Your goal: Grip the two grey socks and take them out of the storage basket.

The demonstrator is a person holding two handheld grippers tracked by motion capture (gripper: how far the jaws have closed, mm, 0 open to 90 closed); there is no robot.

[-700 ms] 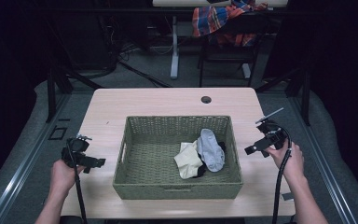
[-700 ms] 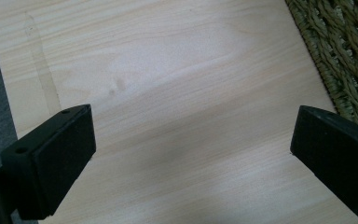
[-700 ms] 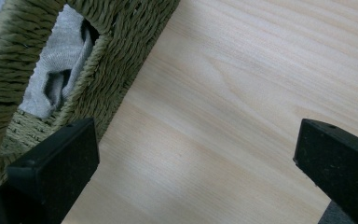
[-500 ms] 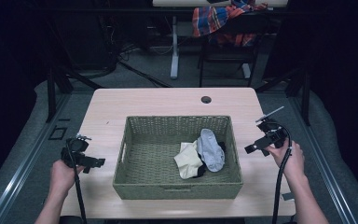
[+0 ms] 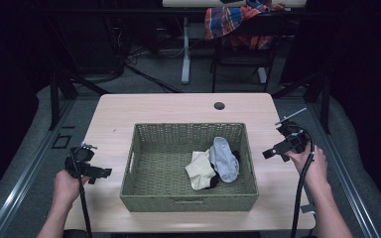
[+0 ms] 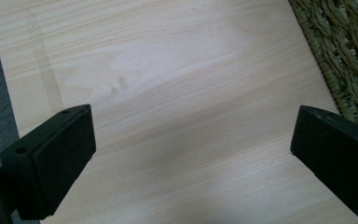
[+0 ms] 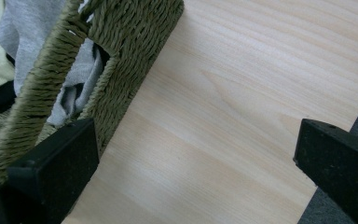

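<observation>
I have the green woven basket [image 5: 188, 171] at the centre of the frame on the pale wood bench [image 5: 158, 111]. Inside it, toward its right half, lie a grey sock [image 5: 224, 158], a cream sock [image 5: 199, 170] and a bit of something black under them. My left tool [image 5: 99, 173] hangs at lower left, just beside the basket's left wall; through its own camera the jaws stand wide apart over bare wood, gripping nothing. My right tool [image 5: 270, 153] sits at centre right, jaws likewise spread wide and empty, near the basket's right wall [image 7: 121, 56].
</observation>
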